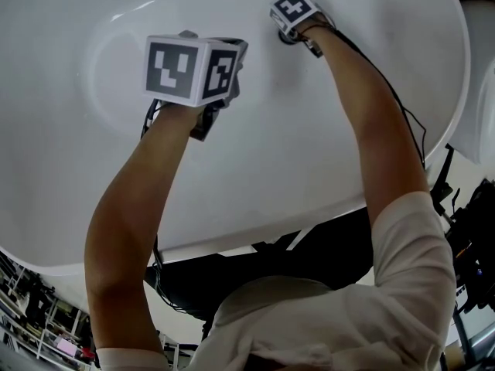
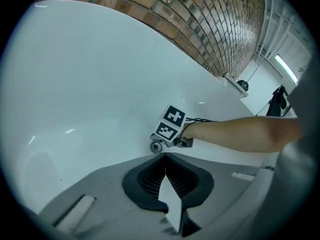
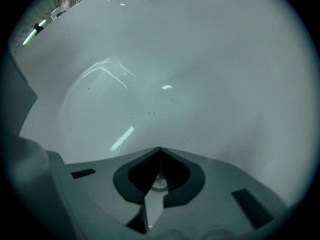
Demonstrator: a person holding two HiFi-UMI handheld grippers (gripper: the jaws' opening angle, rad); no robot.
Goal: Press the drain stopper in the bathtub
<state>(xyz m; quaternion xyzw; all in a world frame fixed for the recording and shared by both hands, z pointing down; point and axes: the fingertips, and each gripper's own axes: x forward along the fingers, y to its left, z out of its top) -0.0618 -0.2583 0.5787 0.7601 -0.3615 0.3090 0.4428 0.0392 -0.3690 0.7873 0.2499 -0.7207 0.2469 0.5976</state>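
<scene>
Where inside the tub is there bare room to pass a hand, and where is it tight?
Bare bathtub surface lies left of the left gripper and right of the right gripper. It is tight around the drain stopper at the right gripper's tip, and in the narrow gap between the grippers.

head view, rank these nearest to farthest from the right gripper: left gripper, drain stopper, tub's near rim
1. the drain stopper: right at the right gripper, on the tub floor.
2. the left gripper: off to its left, over the tub floor.
3. the tub's near rim: farthest, low in the picture, on the person's side.
</scene>
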